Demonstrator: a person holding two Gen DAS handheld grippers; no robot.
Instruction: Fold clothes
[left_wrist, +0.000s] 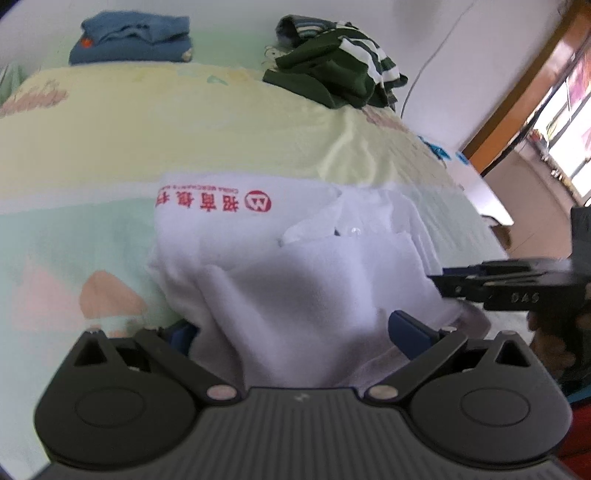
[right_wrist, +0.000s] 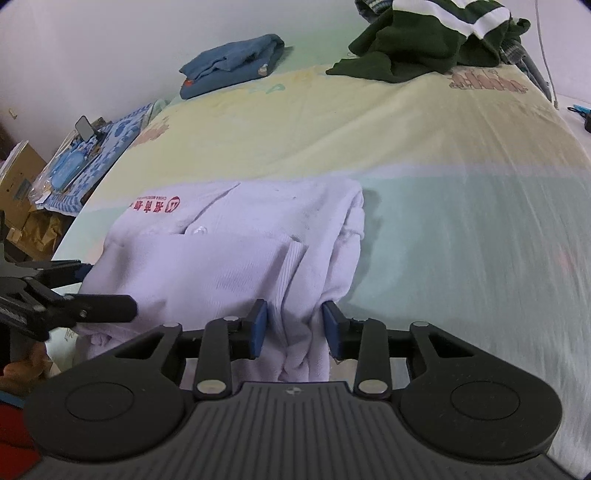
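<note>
While your white shirt (right_wrist: 236, 251) lies partly folded on the pastel bedsheet (right_wrist: 424, 184), your right gripper (right_wrist: 295, 326) stands about half open with a bunched fold of shirt between its blue pads (right_wrist: 258, 325); whether they press it I cannot tell. Your left gripper (left_wrist: 295, 332) stands wide, cloth draped between its fingers, grip unconfirmed.

pastel-sheeted bed (right_wrist: 443, 155) against white wall (right_wrist: 92, 44), bright wood-framed window (left_wrist: 569, 122)
</note>
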